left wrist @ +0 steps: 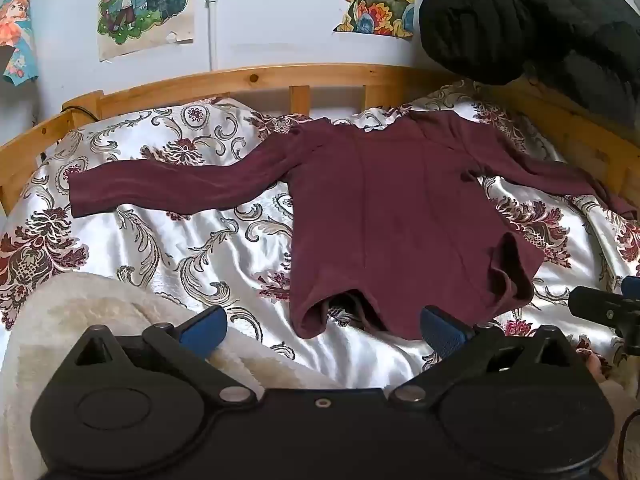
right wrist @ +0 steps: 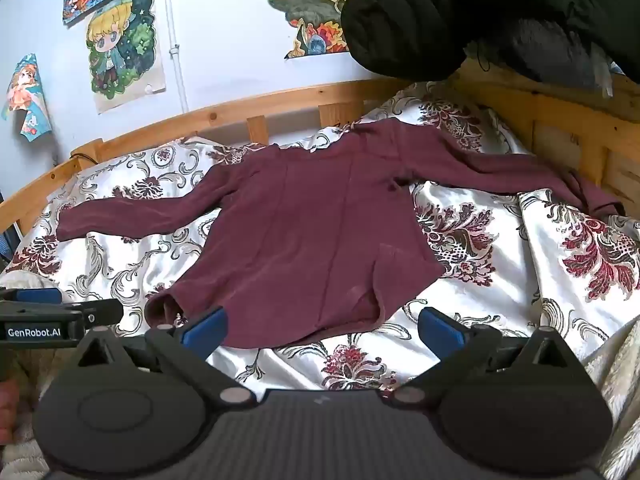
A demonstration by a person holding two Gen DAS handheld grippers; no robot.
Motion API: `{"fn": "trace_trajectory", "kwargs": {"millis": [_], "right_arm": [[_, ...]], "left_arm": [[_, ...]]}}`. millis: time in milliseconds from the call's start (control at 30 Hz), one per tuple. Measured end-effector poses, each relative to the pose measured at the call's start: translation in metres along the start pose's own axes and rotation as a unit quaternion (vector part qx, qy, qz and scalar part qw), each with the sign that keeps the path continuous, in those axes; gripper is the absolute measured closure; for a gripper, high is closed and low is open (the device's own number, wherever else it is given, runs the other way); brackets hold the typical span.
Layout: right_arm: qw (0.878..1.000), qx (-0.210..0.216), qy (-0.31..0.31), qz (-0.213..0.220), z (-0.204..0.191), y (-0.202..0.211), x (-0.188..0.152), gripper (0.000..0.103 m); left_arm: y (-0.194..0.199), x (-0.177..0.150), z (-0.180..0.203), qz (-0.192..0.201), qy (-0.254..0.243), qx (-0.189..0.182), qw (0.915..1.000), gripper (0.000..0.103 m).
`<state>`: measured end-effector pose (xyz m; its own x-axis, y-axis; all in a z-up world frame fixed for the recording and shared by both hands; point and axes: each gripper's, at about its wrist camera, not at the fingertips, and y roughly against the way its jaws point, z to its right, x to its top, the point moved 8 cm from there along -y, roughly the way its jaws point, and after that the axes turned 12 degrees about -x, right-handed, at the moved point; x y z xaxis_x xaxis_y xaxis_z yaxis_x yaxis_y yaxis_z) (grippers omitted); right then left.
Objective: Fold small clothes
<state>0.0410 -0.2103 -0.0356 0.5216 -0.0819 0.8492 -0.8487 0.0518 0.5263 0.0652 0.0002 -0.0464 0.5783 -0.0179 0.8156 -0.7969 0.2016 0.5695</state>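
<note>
Pale walls hung with cartoon posters (left wrist: 146,4) back a wooden bed frame (left wrist: 256,80) whose mattress carries a glossy, floral-patterned bedspread (left wrist: 188,236).

The left gripper (left wrist: 320,326) hovers over the near edge of the bed with its blue-padded jaws spread wide and nothing between them. The right gripper (right wrist: 322,326) is likewise fully apart and empty, just short of the hem. Each gripper tilts down toward the garment, and neither touches it.

Beyond them lies the maroon long-sleeved top (left wrist: 396,216), spread flat with its hem nearest the grippers and its neckline toward the headboard. One sleeve (left wrist: 168,188) stretches straight out to the left in the left wrist view; the other sleeve (right wrist: 532,172) runs right toward the bed rail, its cuff bunched there. The hem's right corner (left wrist: 514,264) is curled back on itself. A cream fleece blanket (left wrist: 80,320) sits at the near left, and a black padded jacket (left wrist: 532,20) hangs over the far right corner.

Folding looks not yet begun. The slippery bedspread is the likely hazard: a pinch at the hem could catch the satin beneath, or the whole top could slide rather than fold. The curled corner may get folded in as a crease, and the bunched cuff could snag against the rail.
</note>
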Motion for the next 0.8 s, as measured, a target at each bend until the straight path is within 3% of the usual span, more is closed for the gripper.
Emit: {"fn": "trace_trajectory", "kwargs": {"millis": [800], "right_arm": [[1.0,-0.001,0.0,-0.002,0.0005,0.0001,-0.0008,0.0]], "left_arm": [[-0.0001,-0.0004,0.0001,-0.003,0.003,-0.002,1.0,0.001]]}}
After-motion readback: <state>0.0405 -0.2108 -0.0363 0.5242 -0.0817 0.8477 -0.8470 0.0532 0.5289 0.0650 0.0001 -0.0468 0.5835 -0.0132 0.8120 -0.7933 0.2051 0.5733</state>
